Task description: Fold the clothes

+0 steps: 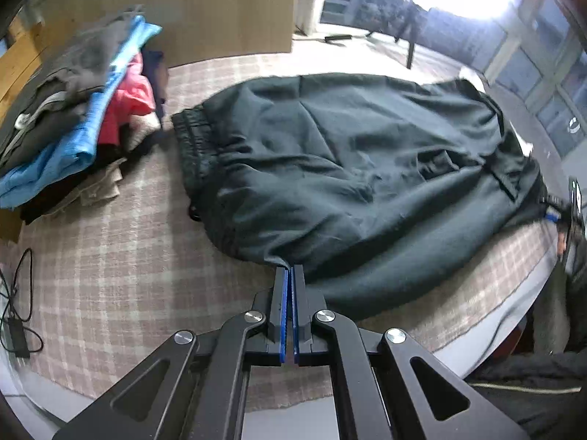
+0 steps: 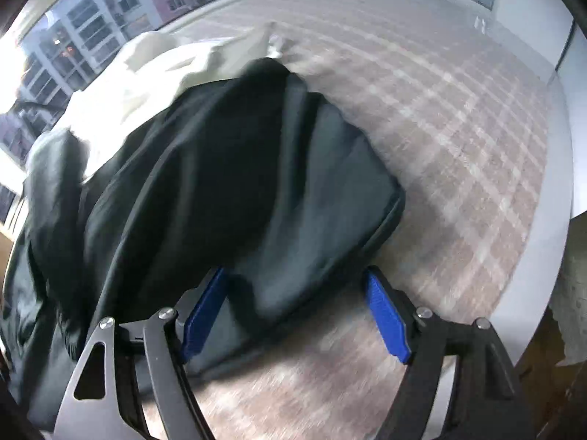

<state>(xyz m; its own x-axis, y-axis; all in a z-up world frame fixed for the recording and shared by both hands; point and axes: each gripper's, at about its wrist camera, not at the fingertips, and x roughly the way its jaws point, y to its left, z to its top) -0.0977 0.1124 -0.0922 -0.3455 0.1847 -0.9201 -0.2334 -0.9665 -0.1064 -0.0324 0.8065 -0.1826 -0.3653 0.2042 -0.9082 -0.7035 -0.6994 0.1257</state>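
A dark green garment (image 1: 348, 154) with an elastic waistband (image 1: 194, 146) lies spread on the plaid-covered table (image 1: 121, 264). My left gripper (image 1: 291, 269) is shut on the garment's near edge, and the cloth pulls up to a small peak at its tips. In the right wrist view the same dark garment (image 2: 238, 183) lies bunched, with its hem end reaching between the blue pads (image 2: 385, 315) of my right gripper (image 2: 295, 273). That gripper stands wide open, and its pads do not press on the cloth.
A pile of clothes (image 1: 84, 117) in grey, blue and pink sits at the table's far left. A black cable and adapter (image 1: 16, 330) lie at the left edge. A cream cloth (image 2: 154, 69) lies behind the garment. Windows (image 2: 91, 18) line the far side.
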